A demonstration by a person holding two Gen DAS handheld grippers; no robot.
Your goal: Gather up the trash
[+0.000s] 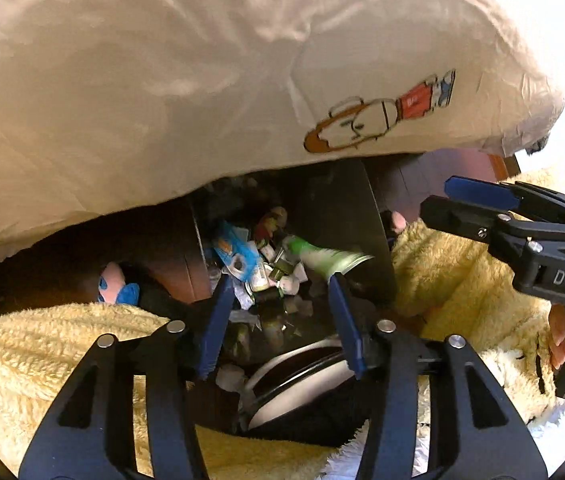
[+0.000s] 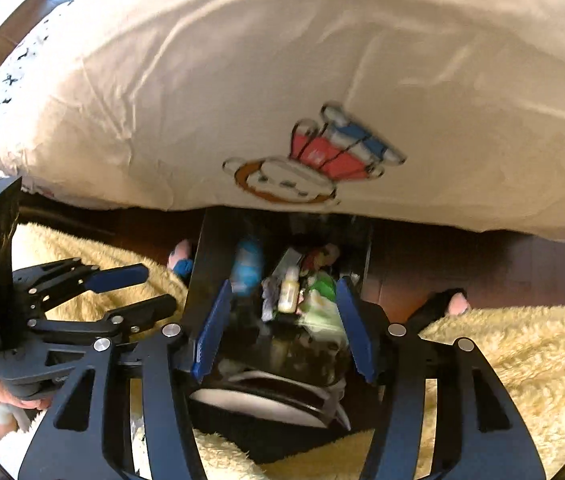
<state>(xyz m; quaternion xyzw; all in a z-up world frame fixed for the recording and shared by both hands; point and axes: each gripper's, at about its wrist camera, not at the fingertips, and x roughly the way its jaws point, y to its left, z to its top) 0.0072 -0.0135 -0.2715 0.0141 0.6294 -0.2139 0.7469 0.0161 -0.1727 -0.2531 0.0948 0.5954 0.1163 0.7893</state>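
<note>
Left: yellow fleece blanket (image 1: 62, 344) in the near foreground, with a pink-and-blue slipper (image 1: 112, 284) on the floor beyond it. Centre: dark trash bin (image 1: 346, 216) beneath the overhanging white duvet (image 1: 162, 100), holding mixed trash (image 1: 258, 264), including a green-and-white wrapper (image 1: 322, 258) and a blue packet (image 2: 247, 266). The left gripper (image 1: 278, 320) and right gripper (image 2: 282, 328) both hover over the bin, jaws spread, empty.

Both wrist cameras look steeply down from close above into the same trash bin (image 1: 346, 216) (image 2: 202, 264), left view from its left, right view from its right.
</note>
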